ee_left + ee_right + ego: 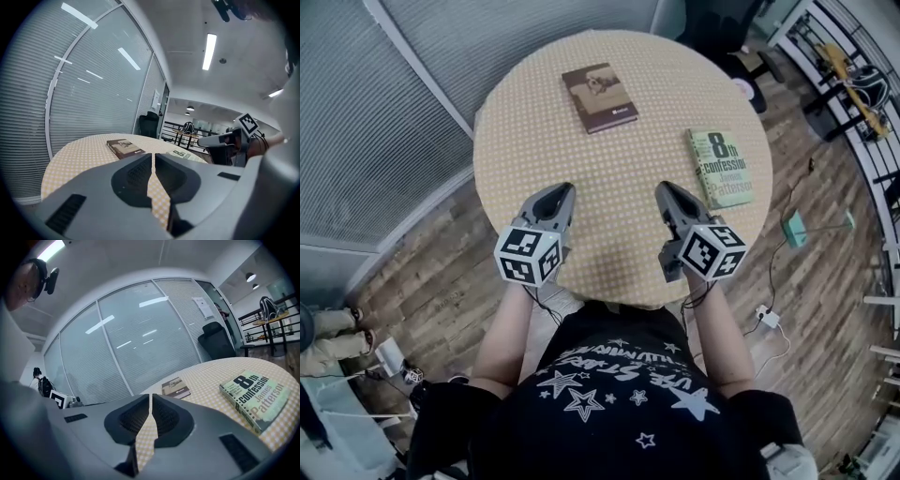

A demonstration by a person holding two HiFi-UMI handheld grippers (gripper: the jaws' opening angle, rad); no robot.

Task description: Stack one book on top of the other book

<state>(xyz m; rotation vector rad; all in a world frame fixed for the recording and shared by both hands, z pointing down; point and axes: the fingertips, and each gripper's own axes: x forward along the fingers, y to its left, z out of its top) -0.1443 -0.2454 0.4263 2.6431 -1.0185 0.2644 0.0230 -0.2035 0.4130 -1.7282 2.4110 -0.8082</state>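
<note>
head view: the green book [722, 167] lies on the tabletop [534, 122], long axis pointing away, with the right tool [666, 190] just left of it and the brown book [599, 97] well beyond-left. left gripper view: the left tool [153, 157] is clenched on nothing. right gripper view: jaws clenched, empty; the green book looks nearest this hand.

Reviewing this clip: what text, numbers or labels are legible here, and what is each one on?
"8th confession James Patterson": cover of the green book.
Brown book: cover print too small to read.
Black shirt: lettering upside down, not legible.
</note>
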